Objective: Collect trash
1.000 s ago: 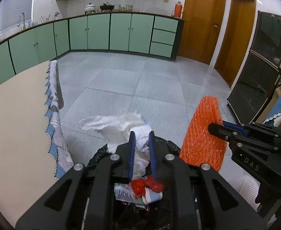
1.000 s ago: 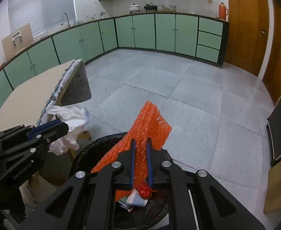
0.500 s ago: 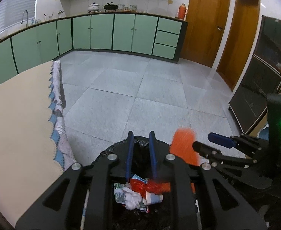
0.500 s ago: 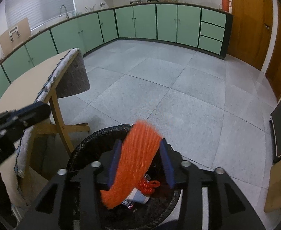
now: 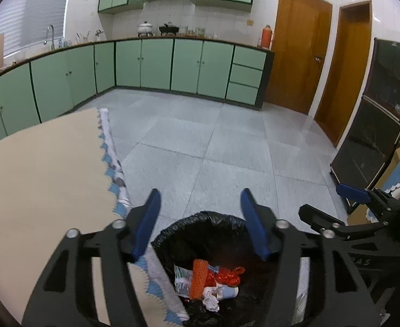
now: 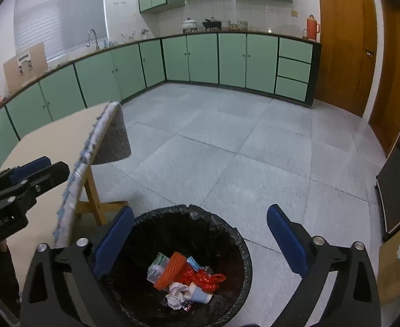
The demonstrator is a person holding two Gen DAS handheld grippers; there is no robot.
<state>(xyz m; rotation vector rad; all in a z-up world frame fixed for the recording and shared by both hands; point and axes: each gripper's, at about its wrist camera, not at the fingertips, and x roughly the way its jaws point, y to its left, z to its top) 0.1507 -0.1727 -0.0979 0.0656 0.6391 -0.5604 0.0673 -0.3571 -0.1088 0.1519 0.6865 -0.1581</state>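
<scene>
A bin lined with a black bag (image 5: pixel 200 216) (image 6: pixel 227 231) stands on the floor below both grippers. Inside lie an orange bubble wrap piece (image 5: pixel 198 278) (image 6: pixel 170 269), a crumpled white tissue (image 5: pixel 211 301) (image 6: pixel 176 297), a paper cup (image 5: pixel 228 291) (image 6: pixel 200 295) and a red bag (image 5: pixel 230 275) (image 6: pixel 205 278). My left gripper (image 5: pixel 200 193) hangs over the bin, its jaws opening, nothing between them. My right gripper (image 6: pixel 201 211) is also above the bin, jaws opening wide and empty. Each gripper shows at the edge of the other's view.
A table with a beige top (image 5: pixel 36 177) (image 6: pixel 50 136) and a blue-scalloped cloth edge stands just left of the bin, on wooden legs (image 6: pixel 91 190). A dark glass cabinet (image 5: pixel 377 122) stands at the right. Grey tiled floor (image 6: pixel 254 150) stretches to green cabinets and wooden doors.
The left gripper let go of the white tissue and the right let go of the orange bubble wrap; both pieces now lie in the bin. Both grippers opened and rose.
</scene>
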